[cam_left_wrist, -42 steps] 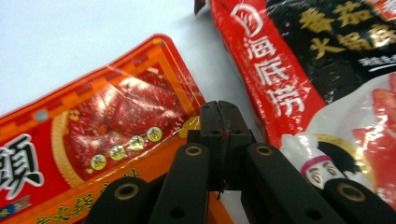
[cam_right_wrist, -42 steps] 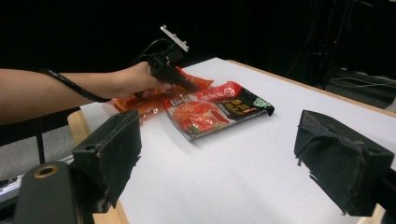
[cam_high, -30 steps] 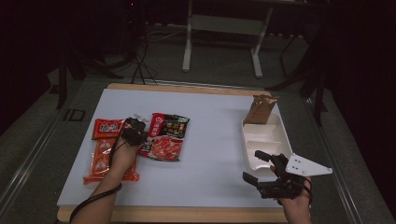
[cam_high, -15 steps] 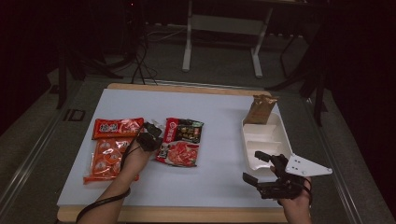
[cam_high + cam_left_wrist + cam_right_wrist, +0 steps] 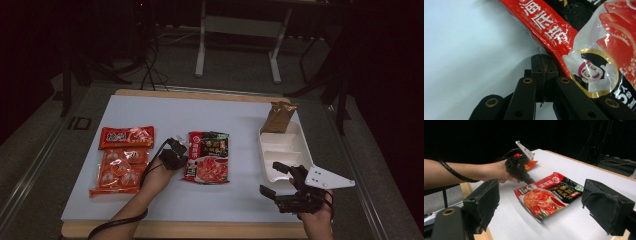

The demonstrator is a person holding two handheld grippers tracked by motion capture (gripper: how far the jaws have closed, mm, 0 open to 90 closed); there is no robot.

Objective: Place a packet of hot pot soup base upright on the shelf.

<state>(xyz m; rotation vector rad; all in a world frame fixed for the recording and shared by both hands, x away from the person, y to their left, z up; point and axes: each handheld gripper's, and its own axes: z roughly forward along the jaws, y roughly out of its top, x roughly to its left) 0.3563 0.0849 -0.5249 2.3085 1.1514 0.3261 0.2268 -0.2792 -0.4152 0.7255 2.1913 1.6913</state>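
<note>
A red and black hotpot soup packet (image 5: pixel 207 157) lies flat at the middle of the white table. My left gripper (image 5: pixel 175 152) rests at its left edge. In the left gripper view the jaws (image 5: pixel 541 60) are shut with nothing between them, their tips against the packet's red border (image 5: pixel 549 27). In the right gripper view that gripper (image 5: pixel 524 176) angles down onto the packet's near corner (image 5: pixel 549 197). My right gripper (image 5: pixel 272 177) hovers open near the front right edge, and its jaws (image 5: pixel 541 202) stand wide apart, empty.
Two orange snack packets (image 5: pixel 126 136) (image 5: pixel 119 170) lie at the left. A white compartment tray (image 5: pixel 287 142) sits at the right, with a brown paper bag (image 5: pixel 279 116) standing behind it. The table's wooden front edge (image 5: pixel 200 230) is near both hands.
My left gripper has moved right, away from the orange packets, and the soup packet has slid right with it. The right gripper has stayed put.
</note>
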